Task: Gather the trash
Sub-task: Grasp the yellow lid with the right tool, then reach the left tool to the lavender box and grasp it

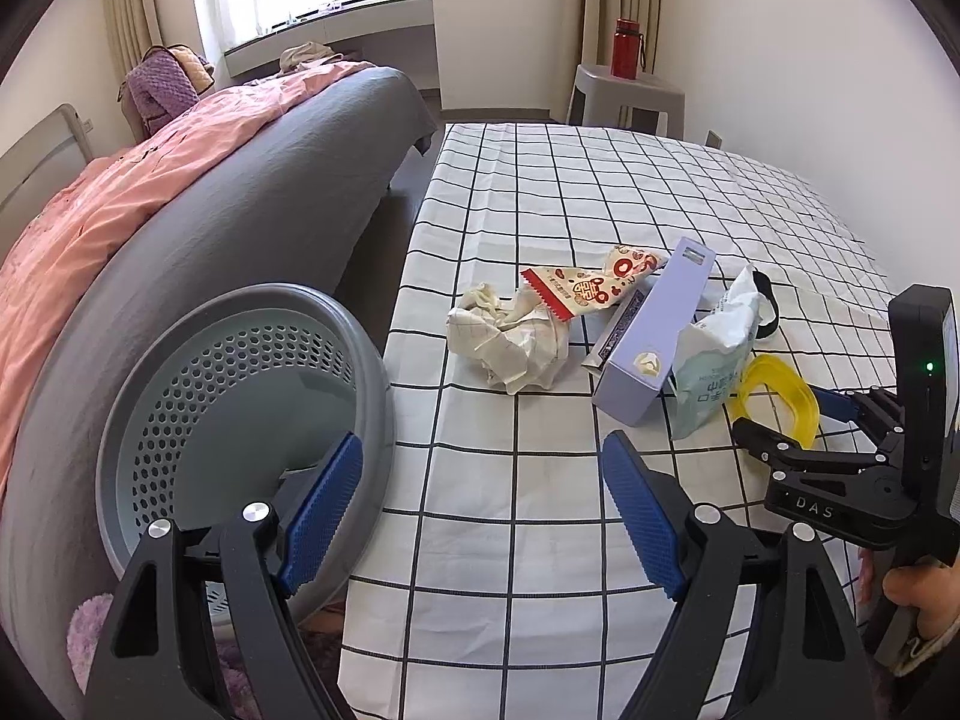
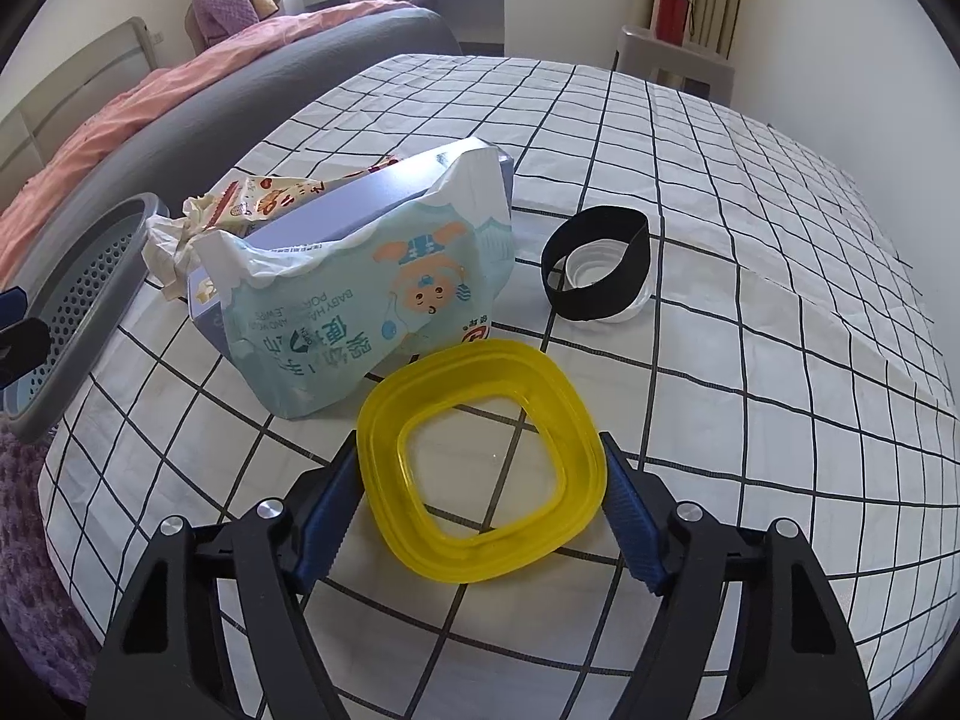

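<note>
Trash lies on the checked tablecloth (image 1: pixel 528 480): crumpled paper (image 1: pixel 510 336), a red-patterned snack wrapper (image 1: pixel 591 285), a lilac box (image 1: pixel 654 336), a pale green wipes pack (image 2: pixel 372 312), a yellow plastic ring (image 2: pixel 480 468) and a black band with a white cap (image 2: pixel 597 279). My right gripper (image 2: pixel 480 516) is open, its blue pads on either side of the yellow ring. It also shows in the left wrist view (image 1: pixel 798 426). My left gripper (image 1: pixel 486 504) is open and empty between the grey perforated bin (image 1: pixel 252 396) and the table.
A bed with a pink cover (image 1: pixel 150 180) runs along the left, behind the bin. A grey stool with a red bottle (image 1: pixel 627 48) stands at the far end. A purple rug (image 2: pixel 30 540) lies on the floor below the table's near-left corner.
</note>
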`<state>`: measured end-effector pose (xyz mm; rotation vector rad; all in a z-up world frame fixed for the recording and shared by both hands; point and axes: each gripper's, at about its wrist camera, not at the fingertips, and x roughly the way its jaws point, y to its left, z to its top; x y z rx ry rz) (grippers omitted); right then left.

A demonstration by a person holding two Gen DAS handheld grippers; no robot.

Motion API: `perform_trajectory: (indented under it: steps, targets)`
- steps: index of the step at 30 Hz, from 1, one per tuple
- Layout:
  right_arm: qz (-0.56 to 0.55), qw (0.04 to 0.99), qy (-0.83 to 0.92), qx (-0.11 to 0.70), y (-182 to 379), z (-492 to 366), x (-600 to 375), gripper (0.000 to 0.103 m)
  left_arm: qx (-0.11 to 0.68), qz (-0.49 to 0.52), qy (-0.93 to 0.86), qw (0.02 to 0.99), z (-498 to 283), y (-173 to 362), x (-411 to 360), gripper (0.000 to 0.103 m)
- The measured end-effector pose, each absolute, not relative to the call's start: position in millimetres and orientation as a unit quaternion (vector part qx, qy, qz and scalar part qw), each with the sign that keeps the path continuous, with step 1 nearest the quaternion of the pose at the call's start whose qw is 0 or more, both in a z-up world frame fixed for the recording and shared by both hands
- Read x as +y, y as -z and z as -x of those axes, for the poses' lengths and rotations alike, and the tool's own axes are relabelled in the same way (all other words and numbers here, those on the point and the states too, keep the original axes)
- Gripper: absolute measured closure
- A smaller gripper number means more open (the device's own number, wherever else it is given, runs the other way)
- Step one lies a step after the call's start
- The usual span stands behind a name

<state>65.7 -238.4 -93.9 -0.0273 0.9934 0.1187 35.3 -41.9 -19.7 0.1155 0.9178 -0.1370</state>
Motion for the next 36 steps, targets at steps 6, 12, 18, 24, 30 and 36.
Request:
perform_trajectory:
  steps: [6,12,18,24,30,36]
  targets:
    - [-0.015,0.885,-0.045,0.464,87,-55,-249,0.031,0.44,-0.057,0.087,0.892,-40,16,-54,0.025]
    - [-0.041,0.893,-0.032,0.448,79,-38,-263,0.031,0.434,-0.063,0.101,0.893,-57,11,-71,0.025]
    - [-0.07,0.896,-0.028,0.437,74,-30,-278,0.031,0.434,-0.069,0.113,0.891,-82,11,-91,0.025]
    - [-0.085,0.896,-0.033,0.434,76,-30,-288,0.031,0.442,-0.082,0.113,0.886,-105,20,-109,0.025]
    - [-0.101,0.896,-0.038,0.431,77,-30,-295,0.031,0.453,-0.092,0.122,0.879,-126,31,-124,0.025]
    - [-0.111,0.898,-0.043,0.424,74,-29,-300,0.031,0.466,-0.105,0.124,0.87,-138,44,-134,0.025]
